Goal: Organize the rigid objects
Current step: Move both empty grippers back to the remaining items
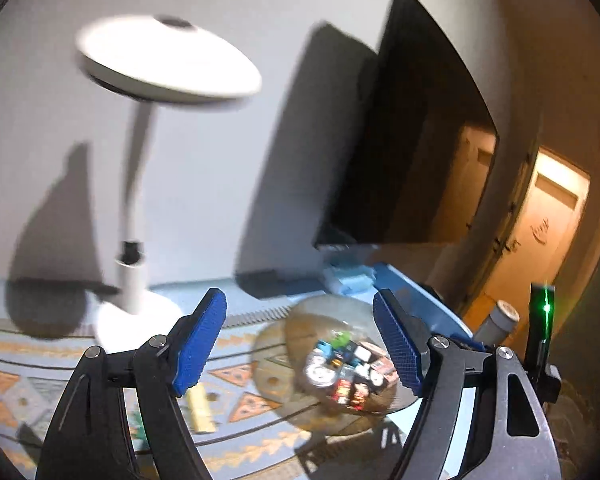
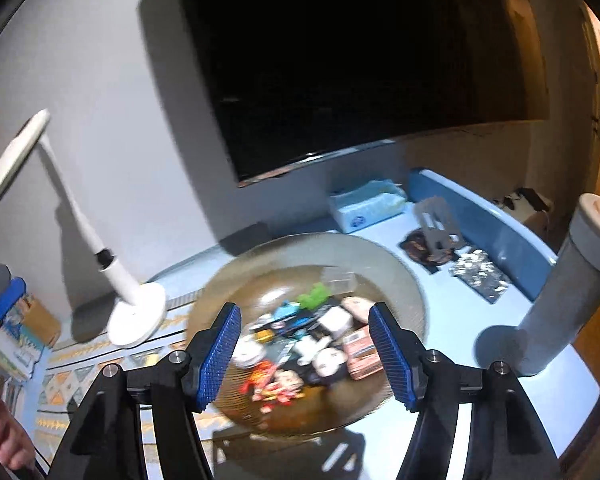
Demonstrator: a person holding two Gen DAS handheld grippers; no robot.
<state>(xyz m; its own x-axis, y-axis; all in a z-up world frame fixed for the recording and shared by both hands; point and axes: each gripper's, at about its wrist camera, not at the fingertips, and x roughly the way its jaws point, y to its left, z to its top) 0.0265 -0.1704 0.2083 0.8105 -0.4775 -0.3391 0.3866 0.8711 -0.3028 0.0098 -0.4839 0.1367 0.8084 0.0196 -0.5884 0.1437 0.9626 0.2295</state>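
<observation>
Your glass bowl (image 2: 392, 276) at tabletop centre already holds most small rigid pieces, one yellow piece (image 1: 201, 406) waits at its nine o'clock, and both your left hand-held gripper (image 1: 306, 344) and right hand-held gripper (image 2: 306, 354) hang open and empty.

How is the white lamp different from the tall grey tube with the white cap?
The white lamp leans in this view and has a thin stem with a wide flat head; the grey tube is thick and straight all the way up. The lamp stands on a broad round foot left of the glass bowl; the tube has no foot and stands to its right. Both stand on the table.
</observation>
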